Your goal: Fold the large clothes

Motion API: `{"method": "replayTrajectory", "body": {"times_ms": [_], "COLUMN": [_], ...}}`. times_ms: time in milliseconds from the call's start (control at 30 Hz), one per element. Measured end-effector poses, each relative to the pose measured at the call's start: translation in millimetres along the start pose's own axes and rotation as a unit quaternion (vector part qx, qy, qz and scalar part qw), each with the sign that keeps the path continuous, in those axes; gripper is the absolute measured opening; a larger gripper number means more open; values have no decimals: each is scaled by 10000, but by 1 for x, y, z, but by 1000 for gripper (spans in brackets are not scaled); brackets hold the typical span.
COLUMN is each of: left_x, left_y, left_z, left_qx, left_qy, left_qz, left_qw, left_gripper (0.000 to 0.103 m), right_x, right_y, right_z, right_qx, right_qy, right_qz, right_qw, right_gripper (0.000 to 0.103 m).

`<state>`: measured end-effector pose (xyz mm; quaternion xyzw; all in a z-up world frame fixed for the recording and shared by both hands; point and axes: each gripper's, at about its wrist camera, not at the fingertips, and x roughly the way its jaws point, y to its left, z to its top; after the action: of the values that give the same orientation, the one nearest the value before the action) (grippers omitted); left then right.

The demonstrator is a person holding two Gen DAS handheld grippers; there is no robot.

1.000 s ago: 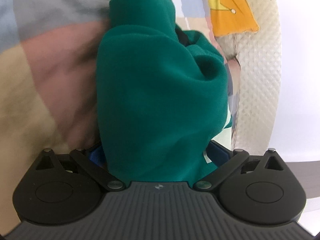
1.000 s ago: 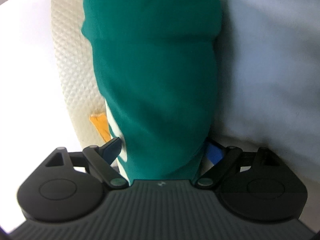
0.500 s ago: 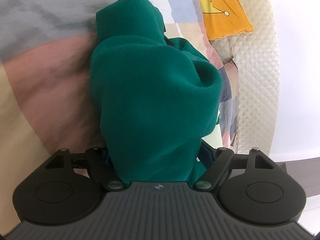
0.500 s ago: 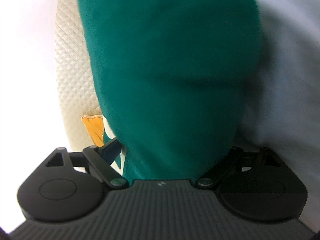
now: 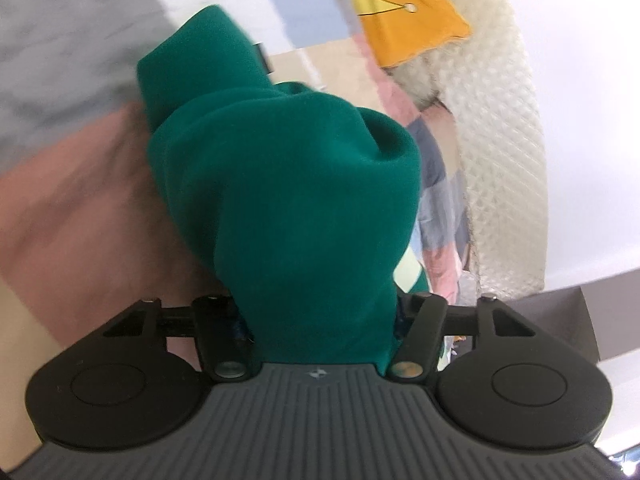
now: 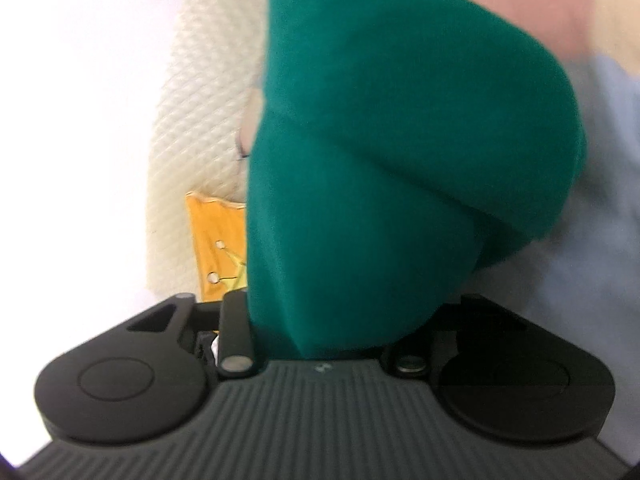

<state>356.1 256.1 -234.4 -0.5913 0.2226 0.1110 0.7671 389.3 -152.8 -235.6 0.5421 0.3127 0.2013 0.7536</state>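
A large dark green garment (image 5: 288, 200) hangs bunched from my left gripper (image 5: 320, 320), which is shut on it; the cloth covers the fingers. The same green garment (image 6: 400, 140) fills the right wrist view, draped over my right gripper (image 6: 320, 332), which is shut on it too. The fingertips of both grippers are hidden under the cloth. The garment droops toward a patchwork bedspread (image 5: 80, 200).
The bedspread has grey, pink and beige patches. An orange cushion with a crown print (image 5: 408, 20) lies by a cream quilted mattress edge (image 5: 504, 160). The cushion (image 6: 218, 240) and mattress edge (image 6: 200, 100) also show in the right wrist view. A white wall (image 5: 592, 80) lies beyond.
Both grippers' linkages have drawn in tighter on the green garment. The cloth has bunched up closer to both cameras, and the views have shifted over the bed.
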Motion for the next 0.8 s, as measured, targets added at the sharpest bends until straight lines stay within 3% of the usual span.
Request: {"method": "replayTrajectory", "body": {"times_ms": [133, 467, 633, 800], "left_x": [-7, -25, -21, 8], "left_y": [-16, -54, -94, -151], "left_z": [4, 11, 9, -5], "left_qx": [330, 753, 1036, 1368], "left_qy": [-46, 44, 183, 334], "left_qz": [-150, -660, -854, -1077], "left_qw": [9993, 9950, 9908, 9842], "left_gripper": [58, 52, 50, 47], "right_x": [-13, -55, -78, -101], "right_y": [14, 65, 92, 117], "right_z": [5, 12, 37, 72], "right_qx": [-366, -1295, -1569, -1872], "right_qy": [34, -150, -293, -560], "right_qz": [306, 966, 1069, 1153], "right_qw": [9989, 9868, 9814, 9739], "right_gripper": [36, 34, 34, 34]}}
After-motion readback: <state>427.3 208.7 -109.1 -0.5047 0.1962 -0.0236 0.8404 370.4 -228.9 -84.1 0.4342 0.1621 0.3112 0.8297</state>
